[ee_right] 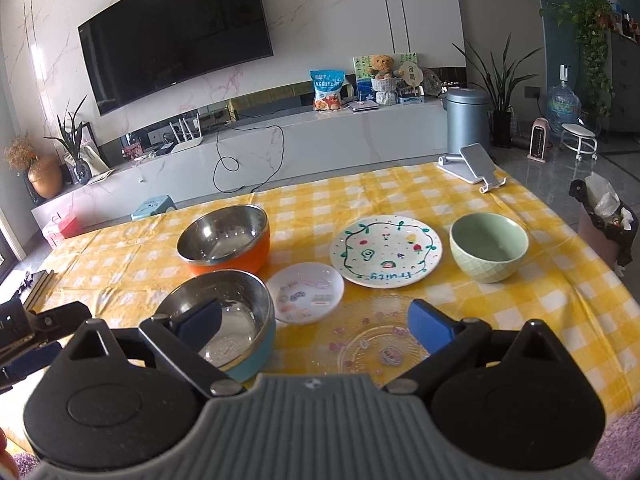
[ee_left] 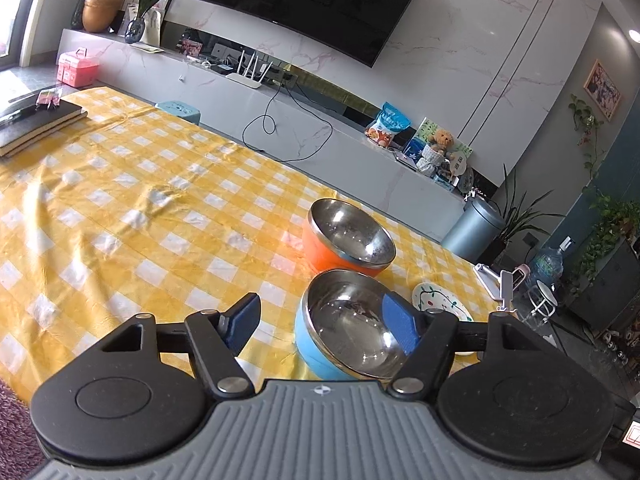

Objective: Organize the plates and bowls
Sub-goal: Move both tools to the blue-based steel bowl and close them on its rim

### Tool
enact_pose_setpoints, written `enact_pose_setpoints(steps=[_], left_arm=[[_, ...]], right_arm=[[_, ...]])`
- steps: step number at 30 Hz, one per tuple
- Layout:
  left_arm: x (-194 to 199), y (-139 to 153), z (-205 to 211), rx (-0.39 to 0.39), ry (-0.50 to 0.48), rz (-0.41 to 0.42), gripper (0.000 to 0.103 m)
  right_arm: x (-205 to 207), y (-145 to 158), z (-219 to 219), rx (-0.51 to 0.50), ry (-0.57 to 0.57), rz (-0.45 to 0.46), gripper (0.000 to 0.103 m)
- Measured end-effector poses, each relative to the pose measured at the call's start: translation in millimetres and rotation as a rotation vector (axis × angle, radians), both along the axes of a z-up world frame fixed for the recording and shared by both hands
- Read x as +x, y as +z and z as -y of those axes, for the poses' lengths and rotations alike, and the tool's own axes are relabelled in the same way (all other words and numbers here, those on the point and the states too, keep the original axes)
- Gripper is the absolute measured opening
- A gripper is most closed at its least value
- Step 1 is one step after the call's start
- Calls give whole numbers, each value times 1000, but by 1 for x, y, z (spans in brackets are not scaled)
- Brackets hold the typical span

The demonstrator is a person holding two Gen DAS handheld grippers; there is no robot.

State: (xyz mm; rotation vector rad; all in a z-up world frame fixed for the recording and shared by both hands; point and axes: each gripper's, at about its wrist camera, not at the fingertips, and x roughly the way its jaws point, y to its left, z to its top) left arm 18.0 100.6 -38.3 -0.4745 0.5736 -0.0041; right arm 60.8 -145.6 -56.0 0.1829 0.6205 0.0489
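Note:
On the yellow checked tablecloth (ee_left: 140,208) a blue steel-lined bowl (ee_left: 344,332) sits just ahead of my left gripper (ee_left: 322,324). That gripper is open, one finger left of the bowl and the other over its right rim. Behind it stands an orange steel-lined bowl (ee_left: 348,236). My right gripper (ee_right: 314,322) is open above a clear glass plate (ee_right: 372,344) and a small white plate (ee_right: 306,292), its left finger in front of the blue bowl (ee_right: 240,304). Farther back are the orange bowl (ee_right: 224,240), a painted "fruity" plate (ee_right: 386,250) and a green bowl (ee_right: 488,246).
A phone stand (ee_right: 476,166) sits at the table's far right corner. Dark books (ee_left: 32,120) lie at the far left. A lined waste bin (ee_right: 604,220) stands on the floor right of the table, and a TV cabinet runs along the wall behind.

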Motion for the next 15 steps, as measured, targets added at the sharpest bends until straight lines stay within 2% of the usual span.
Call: enact_pose_setpoints(steps=[2, 4, 6, 8, 12, 15], left_arm=[[8, -6, 1, -1, -6, -13, 72], [16, -13, 1, -31, -32, -34, 66], [28, -23, 0, -57, -35, -77, 55], [35, -30, 0, -53, -22, -101, 43], [51, -39, 0, -77, -25, -122, 37], [61, -44, 3, -61, -25, -140, 31]], right_arm=[[10, -7, -7, 5, 11, -27, 76], [22, -17, -11, 24, 15, -62, 71], [31, -24, -14, 37, 22, -86, 62], [40, -32, -18, 47, 25, -113, 53], [53, -42, -27, 72, 39, -147, 41], [63, -48, -34, 62, 43, -157, 32]])
